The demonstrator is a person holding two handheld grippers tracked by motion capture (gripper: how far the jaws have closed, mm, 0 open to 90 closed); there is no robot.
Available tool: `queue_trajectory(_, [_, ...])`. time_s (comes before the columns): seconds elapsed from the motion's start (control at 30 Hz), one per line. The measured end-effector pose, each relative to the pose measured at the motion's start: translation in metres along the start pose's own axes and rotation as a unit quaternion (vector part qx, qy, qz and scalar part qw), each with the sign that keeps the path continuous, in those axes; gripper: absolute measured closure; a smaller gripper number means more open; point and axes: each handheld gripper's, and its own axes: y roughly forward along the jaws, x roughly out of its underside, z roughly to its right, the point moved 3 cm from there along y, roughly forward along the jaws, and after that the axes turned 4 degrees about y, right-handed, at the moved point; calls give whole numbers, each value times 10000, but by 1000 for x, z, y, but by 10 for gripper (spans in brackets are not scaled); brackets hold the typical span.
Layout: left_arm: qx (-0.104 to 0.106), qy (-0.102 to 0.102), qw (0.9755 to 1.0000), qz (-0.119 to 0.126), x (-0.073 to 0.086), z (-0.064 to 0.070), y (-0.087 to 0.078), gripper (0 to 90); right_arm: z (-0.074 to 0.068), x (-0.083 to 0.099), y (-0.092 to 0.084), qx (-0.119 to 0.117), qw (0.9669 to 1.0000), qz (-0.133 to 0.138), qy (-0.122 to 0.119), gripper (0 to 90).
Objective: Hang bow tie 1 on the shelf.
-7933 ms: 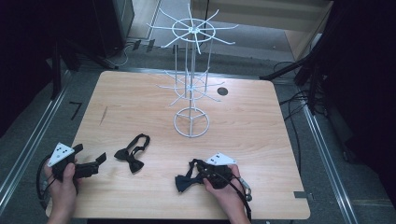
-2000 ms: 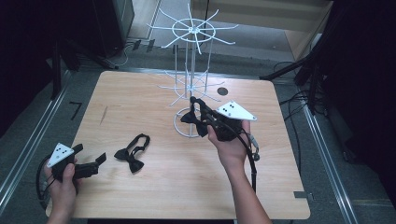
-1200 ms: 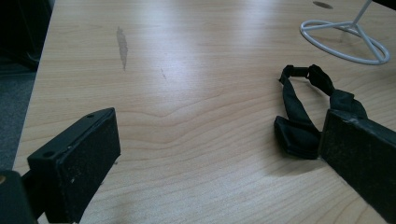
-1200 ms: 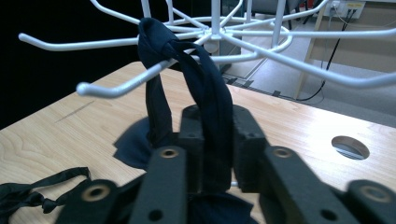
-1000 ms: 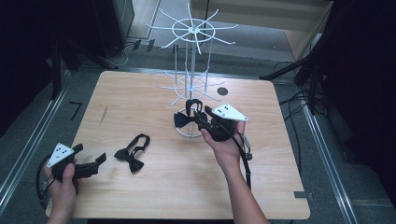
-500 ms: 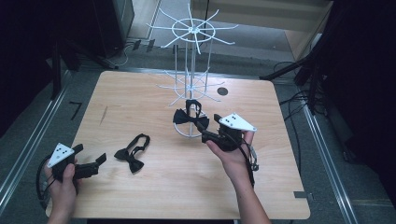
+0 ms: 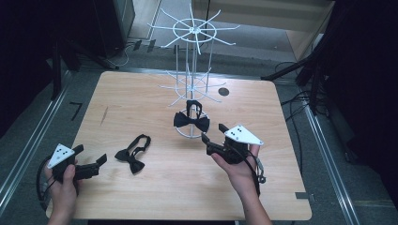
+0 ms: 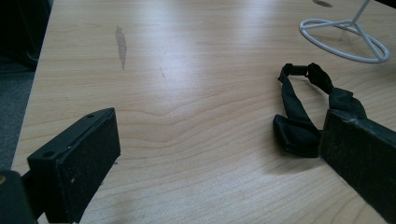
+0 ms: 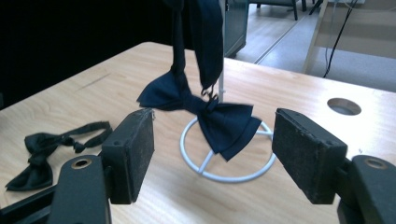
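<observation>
Right gripper view: your right gripper (image 9: 212, 156) gapes wide, holding nothing, bow tie (image 9: 205, 114) hanging free on the rack (image 7: 192, 56). Bump that rack and it could slip off.

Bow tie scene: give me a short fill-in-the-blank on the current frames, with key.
1. One bow tie hangs from the white wire ____.
2. The other bow tie lies flat on the wooden ____.
3. The jaws of the right hand-held gripper stand ____, with nothing between them.
4. The lying bow tie is nearer the ____ hand-held gripper.

Missing words: rack; table; open; left
</observation>
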Motion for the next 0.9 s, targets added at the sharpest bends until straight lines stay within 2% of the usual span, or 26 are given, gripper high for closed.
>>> queue_trajectory(0.2, [-2, -6, 10000, -3, 0, 0, 0, 0, -4, 14, 0, 9, 9999, -141, -29, 312])
queue_trajectory(0.4, [7, -10, 10000, -4, 0, 0, 0, 0, -15, 25, 7, -63, 9994, -326, -101, 319])
queue_trajectory(0.9, [7, -7, 10000, -6, 0, 0, 1, 0, -69, 40, 40, -511, 9957, -656, -401, 338])
